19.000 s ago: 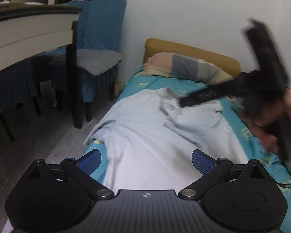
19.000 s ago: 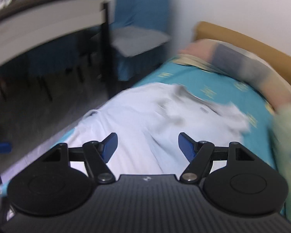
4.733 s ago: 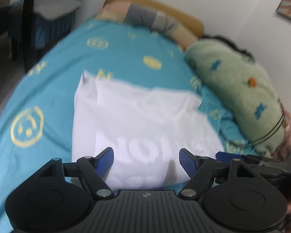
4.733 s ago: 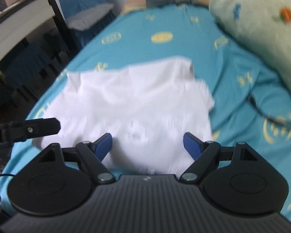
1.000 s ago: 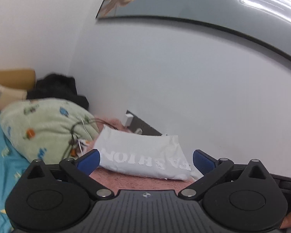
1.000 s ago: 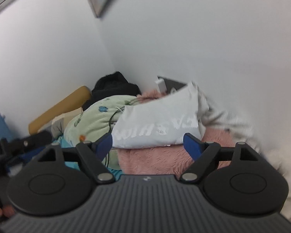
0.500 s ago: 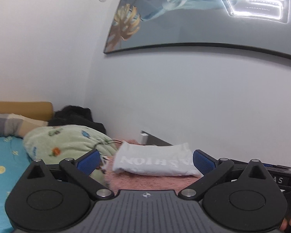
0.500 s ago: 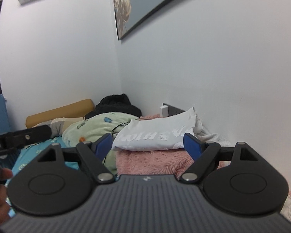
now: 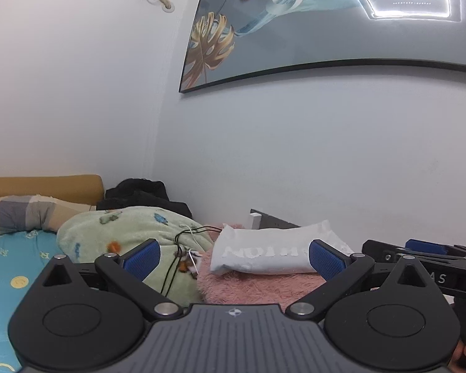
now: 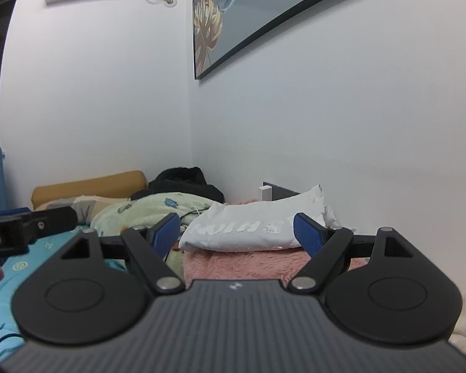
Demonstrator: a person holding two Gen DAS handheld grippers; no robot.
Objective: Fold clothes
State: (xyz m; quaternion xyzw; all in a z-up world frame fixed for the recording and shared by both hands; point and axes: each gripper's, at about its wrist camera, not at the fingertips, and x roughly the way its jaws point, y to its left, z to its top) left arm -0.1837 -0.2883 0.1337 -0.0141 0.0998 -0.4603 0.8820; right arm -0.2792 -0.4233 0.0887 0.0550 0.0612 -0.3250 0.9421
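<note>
The folded white shirt (image 9: 273, 256) rests on a pink fluffy blanket (image 9: 251, 286) against the wall, a green quilt (image 9: 124, 233) just beside it. Left gripper (image 9: 233, 256) and right gripper (image 10: 236, 230) both hang before it, jaws spread, empty. Half a second ago the view sat slightly lower. Bare blanket lies between grippers and shirt.

Open air above folded shirt (image 9: 270, 253); wall (image 9: 295, 155) seemingly close behind.
</note>
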